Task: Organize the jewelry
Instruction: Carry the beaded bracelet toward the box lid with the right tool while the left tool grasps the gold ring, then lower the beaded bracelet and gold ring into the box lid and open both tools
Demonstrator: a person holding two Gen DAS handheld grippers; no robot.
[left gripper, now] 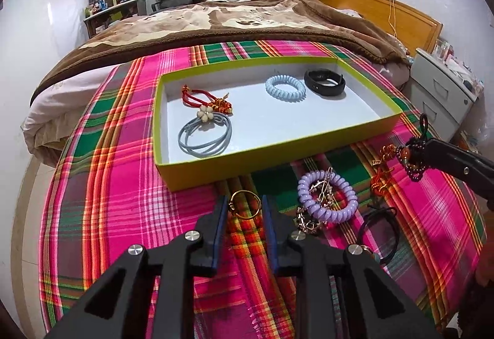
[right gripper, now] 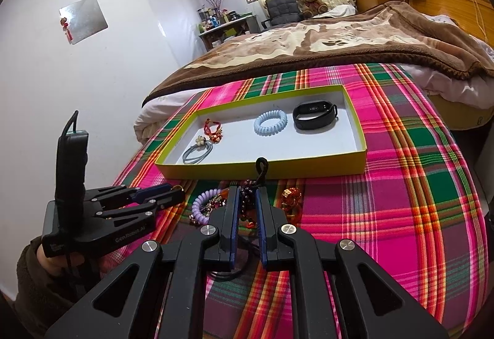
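A yellow-green tray on the plaid cloth holds a red knot cord, a grey flower hair tie, a pale blue coil tie and a black wristband. My left gripper is open around a gold ring on the cloth. My right gripper is shut on a dark beaded bracelet with a black cord loop, held just above the cloth in front of the tray.
In front of the tray lie a purple coil tie with a gold hairpin on it, a gold chain, a black hair tie and an orange-red charm. A bed is behind, a white cabinet to the right.
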